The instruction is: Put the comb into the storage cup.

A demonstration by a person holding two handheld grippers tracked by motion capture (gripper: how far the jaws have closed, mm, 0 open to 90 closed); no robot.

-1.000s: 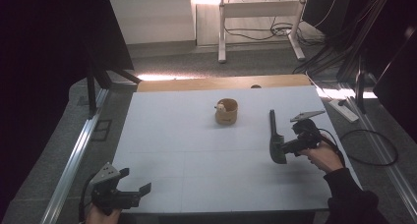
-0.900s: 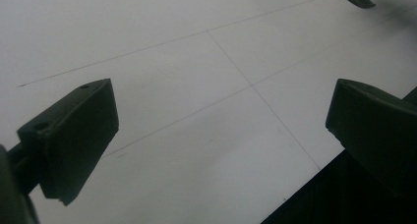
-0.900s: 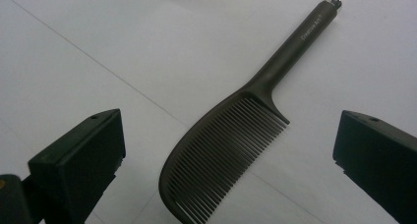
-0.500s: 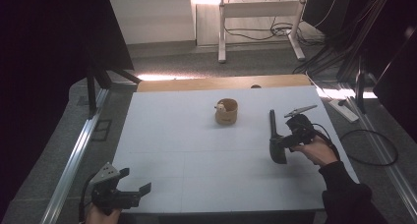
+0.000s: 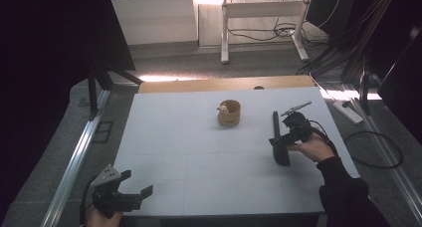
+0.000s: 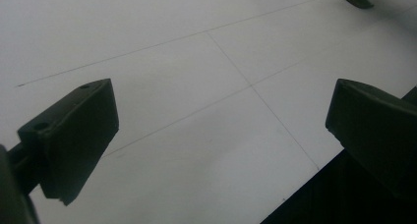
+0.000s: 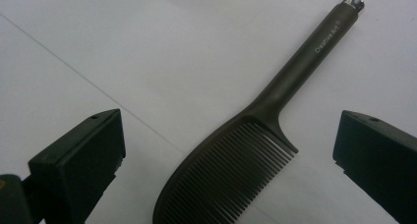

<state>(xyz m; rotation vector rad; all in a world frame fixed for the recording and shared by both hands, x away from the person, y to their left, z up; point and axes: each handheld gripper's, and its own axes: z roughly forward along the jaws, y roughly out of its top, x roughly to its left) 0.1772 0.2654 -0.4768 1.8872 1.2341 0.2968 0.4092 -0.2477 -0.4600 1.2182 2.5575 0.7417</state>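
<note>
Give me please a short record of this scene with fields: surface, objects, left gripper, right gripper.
surface: white table with thin grid lines
objects: dark comb lying flat, with a long handle; small round brown cup farther back, apart from the comb
left gripper: left gripper open, at the near left corner, nothing between its jaws
right gripper: right gripper open, above the comb, a jaw on each side of it, not closed on it

From above, my room reads dim and dark at the edges, with daylight glaring white on the far wall and floor and a bright patch beside the pale white table top (image 5: 199,152). In my right gripper view the dark grey plastic comb (image 7: 246,160) is sharp, while both views' near black jaws blur softly.
</note>
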